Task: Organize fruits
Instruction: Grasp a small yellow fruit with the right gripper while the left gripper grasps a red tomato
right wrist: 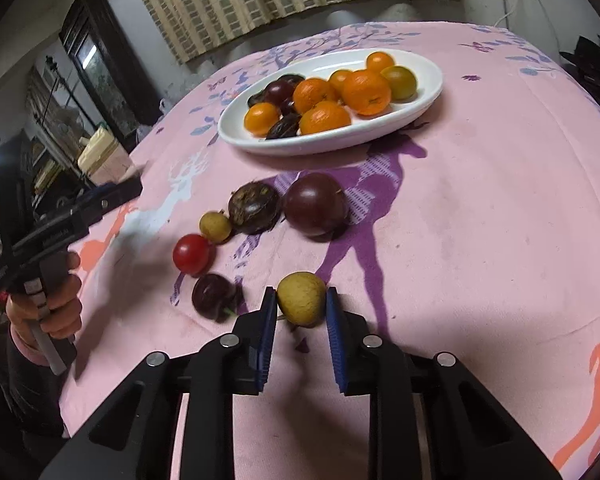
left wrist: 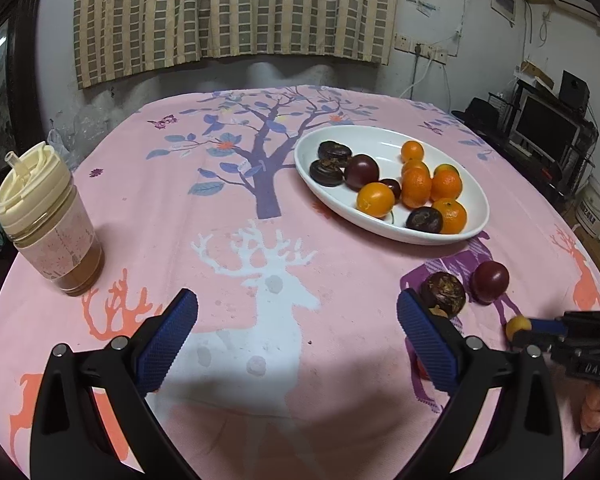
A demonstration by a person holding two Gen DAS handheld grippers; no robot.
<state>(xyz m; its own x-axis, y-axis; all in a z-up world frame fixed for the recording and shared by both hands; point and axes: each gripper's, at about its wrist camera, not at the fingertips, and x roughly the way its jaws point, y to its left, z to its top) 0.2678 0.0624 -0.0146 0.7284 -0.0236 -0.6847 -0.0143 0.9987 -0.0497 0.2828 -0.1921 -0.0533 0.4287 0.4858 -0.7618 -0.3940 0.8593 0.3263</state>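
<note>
Right wrist view showed your right gripper (right wrist: 301, 300) with jaws pinched onto the small yellow-brown fruit (right wrist: 301, 298), ready to lift toward the white dish (right wrist: 428, 92) far ahead of them, while your left gripper (left wrist: 296, 320) waited wide open, empty.

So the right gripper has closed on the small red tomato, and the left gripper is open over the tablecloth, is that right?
Not quite. The right gripper has closed on the small tan fruit; the red tomato lies loose on the tablecloth, as the right wrist view shows. The left gripper is open, as you said.
</note>
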